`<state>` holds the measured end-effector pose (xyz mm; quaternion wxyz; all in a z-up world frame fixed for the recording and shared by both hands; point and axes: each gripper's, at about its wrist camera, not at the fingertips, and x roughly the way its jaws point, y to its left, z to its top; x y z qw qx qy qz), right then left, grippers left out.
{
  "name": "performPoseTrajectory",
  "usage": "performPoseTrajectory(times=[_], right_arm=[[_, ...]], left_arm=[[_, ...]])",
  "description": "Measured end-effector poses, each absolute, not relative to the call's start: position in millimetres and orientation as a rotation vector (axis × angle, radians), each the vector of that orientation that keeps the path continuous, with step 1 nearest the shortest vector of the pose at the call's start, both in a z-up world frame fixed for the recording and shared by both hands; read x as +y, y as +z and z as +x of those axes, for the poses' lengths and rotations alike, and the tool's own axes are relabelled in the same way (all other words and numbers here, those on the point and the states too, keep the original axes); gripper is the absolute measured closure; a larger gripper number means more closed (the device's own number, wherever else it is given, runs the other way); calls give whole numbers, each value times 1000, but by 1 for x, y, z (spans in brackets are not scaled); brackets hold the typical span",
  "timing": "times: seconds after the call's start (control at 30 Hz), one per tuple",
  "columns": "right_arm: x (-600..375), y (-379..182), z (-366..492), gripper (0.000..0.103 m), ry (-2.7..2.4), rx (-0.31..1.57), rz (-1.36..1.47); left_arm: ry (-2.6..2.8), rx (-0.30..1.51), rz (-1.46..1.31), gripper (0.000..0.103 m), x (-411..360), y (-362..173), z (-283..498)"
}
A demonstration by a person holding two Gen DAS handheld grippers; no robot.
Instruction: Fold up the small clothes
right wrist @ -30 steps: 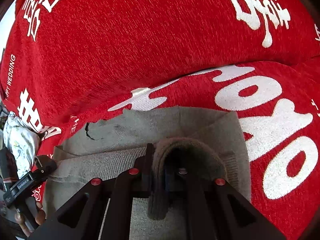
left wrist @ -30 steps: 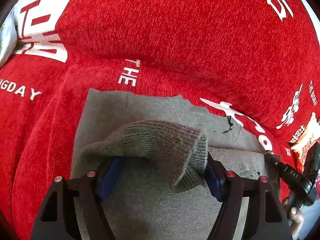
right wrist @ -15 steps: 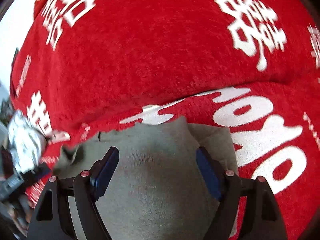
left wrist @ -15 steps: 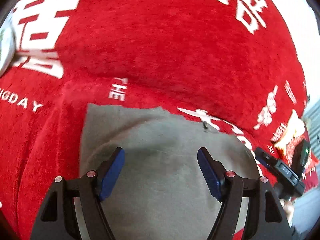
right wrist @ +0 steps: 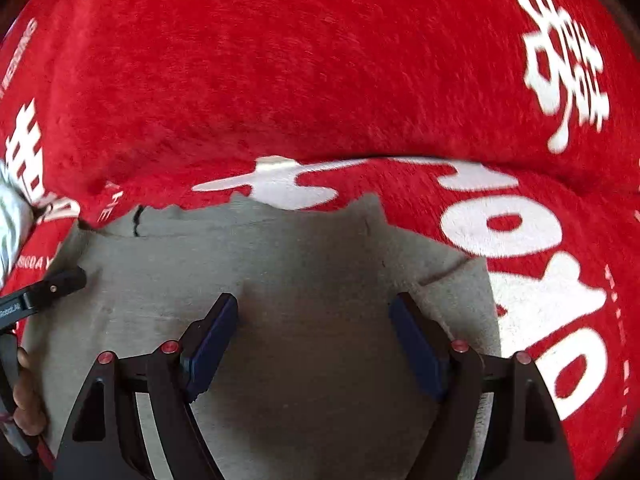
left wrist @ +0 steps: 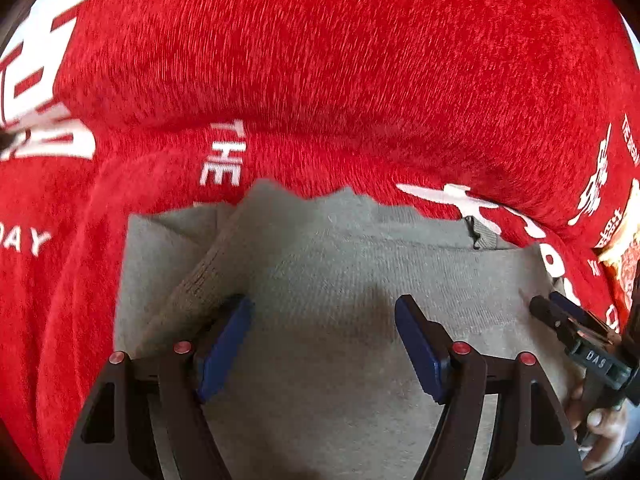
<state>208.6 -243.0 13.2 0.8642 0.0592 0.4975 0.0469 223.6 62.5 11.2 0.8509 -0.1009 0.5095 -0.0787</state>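
Observation:
A small grey knit garment [left wrist: 340, 280] lies folded flat on the red cloth; it also shows in the right wrist view [right wrist: 304, 272]. Its ribbed hem [left wrist: 200, 276] runs diagonally beside my left finger. My left gripper [left wrist: 324, 340] is open and empty just above the garment's left part. My right gripper [right wrist: 312, 336] is open and empty above its right part. Each gripper shows at the edge of the other's view, the right one [left wrist: 576, 336] and the left one [right wrist: 44, 292].
A red plush cover with white lettering [left wrist: 320, 80] spreads under the garment and rises behind it. A colourful packet [left wrist: 624, 248] lies at the far right. A pale crumpled cloth [right wrist: 12, 224] lies at the left edge.
Both grippers let go of the grey fabric they held a second ago and opened. The lifted edge now lies flat, folded over the garment. Both grippers shifted slightly over it.

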Motion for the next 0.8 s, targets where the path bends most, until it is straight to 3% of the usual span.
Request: performPoseTrajectory(times=[0.27,0.53,0.8], right_arm=[[-235,14,210,21,56,1045,66],[-224,51,168,21,83,973,96],[-203,51,131,21,115,992,29]], left_arm=[[-92,1055,-111,27,49,11,221],[-101,982,-52,27,43,44,177],[-108,1008,-52,27,34,37,138]])
